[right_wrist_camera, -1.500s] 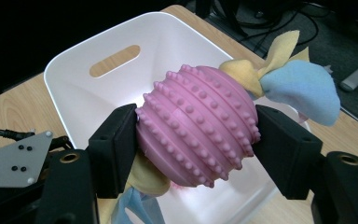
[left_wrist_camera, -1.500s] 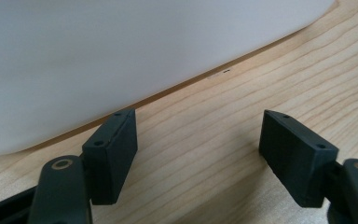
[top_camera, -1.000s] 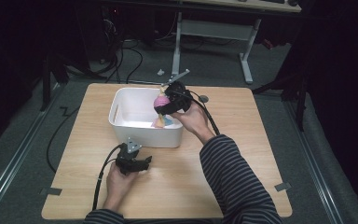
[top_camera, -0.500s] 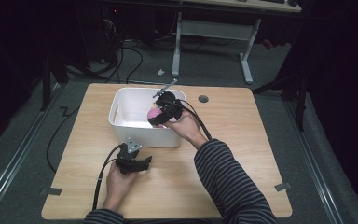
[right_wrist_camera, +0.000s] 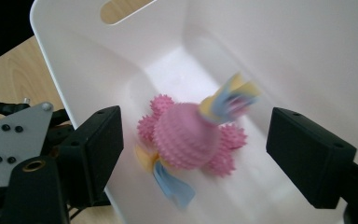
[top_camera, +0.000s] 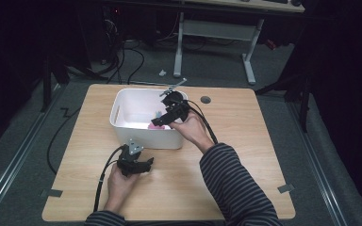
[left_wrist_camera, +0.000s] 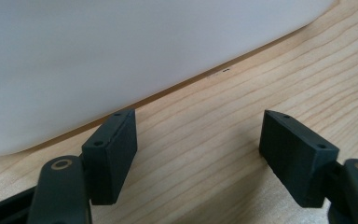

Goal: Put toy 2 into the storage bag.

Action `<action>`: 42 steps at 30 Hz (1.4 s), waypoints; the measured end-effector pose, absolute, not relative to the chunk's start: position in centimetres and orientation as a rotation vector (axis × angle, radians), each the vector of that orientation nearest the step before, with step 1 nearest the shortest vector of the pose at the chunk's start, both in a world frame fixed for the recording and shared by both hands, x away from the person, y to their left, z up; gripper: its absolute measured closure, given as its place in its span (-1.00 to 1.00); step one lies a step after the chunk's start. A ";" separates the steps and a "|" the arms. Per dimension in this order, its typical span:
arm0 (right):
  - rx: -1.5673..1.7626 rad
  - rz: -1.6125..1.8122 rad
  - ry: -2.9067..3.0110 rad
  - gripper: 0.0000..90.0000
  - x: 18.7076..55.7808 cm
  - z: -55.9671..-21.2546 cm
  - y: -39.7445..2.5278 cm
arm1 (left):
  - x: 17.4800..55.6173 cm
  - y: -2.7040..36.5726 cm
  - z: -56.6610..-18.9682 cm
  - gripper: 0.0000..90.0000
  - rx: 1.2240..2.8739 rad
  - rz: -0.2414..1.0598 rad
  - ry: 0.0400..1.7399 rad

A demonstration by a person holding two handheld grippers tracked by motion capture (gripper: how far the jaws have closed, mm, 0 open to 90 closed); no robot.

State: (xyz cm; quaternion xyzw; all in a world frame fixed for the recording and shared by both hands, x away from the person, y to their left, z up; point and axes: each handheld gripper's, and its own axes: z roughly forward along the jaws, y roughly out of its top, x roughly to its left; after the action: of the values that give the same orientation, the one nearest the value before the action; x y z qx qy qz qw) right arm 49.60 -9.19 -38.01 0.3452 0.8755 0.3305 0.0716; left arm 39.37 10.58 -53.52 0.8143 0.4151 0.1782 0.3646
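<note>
A pink spiky toy (right_wrist_camera: 186, 137) with blue and yellow ribbon tails lies blurred inside the white bin (right_wrist_camera: 74, 79), free of both jaws. In the high view the pink spiky toy (top_camera: 156, 125) shows near the front wall of the white bin (top_camera: 122, 123). My right gripper (right_wrist_camera: 193, 154) is open above it, over the bin's right side, where the right gripper (top_camera: 164, 117) points down into the bin. My left gripper (top_camera: 145, 165) rests on the wooden table (top_camera: 245, 141) in front of the bin. The left gripper (left_wrist_camera: 198, 156) is open and empty, facing the bin wall (left_wrist_camera: 121, 46).
A dark round grommet (top_camera: 205, 100) sits in the table's back right area. Cables trail from both grippers across the table. A desk frame (top_camera: 217, 33) and cords stand on the floor behind.
The right gripper moved left and down over the bin and opened. The pink toy left its jaws and now lies in the bin. The left gripper stayed put.
</note>
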 end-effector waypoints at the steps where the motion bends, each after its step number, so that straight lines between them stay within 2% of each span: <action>1: 1.052 1.019 2.605 -0.56 49.2 -37.8 -9.9 | 39.4 10.6 -53.5 -0.38 2.095 0.458 1.067; 5: 1.081 1.123 2.468 -0.48 46.4 -37.4 -14.3 | 39.4 10.6 -53.5 -0.38 2.096 0.460 1.067; 6: 1.081 1.123 2.468 -0.48 46.4 -37.4 -14.3 | 39.4 10.6 -53.5 -0.38 2.096 0.460 1.067; 7: 1.105 1.147 2.427 -0.46 45.2 -37.5 -16.4 | 39.4 10.6 -53.5 -0.38 2.095 0.460 1.068; 15: 1.194 1.195 2.324 -0.39 42.9 -38.2 -22.0 | 39.4 10.6 -53.5 -0.38 2.092 0.460 1.069; 27: 1.281 1.106 2.216 -0.35 39.7 -39.7 -27.0 | 39.4 10.6 -53.5 -0.37 2.093 0.461 1.069; 34: 1.329 1.055 2.196 -0.32 38.5 -40.6 -28.5 | 39.4 10.6 -53.5 -0.38 2.092 0.461 1.069; 42: 1.466 1.023 2.169 -0.31 37.4 -46.2 -30.8 | 39.4 10.6 -53.5 -0.38 2.092 0.461 1.070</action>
State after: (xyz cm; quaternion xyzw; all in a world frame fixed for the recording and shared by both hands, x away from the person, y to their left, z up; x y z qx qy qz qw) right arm 37.39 -30.76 -46.15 0.5145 0.7611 0.3591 0.1646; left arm 39.36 10.56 -53.53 0.8135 0.4159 0.1794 0.3649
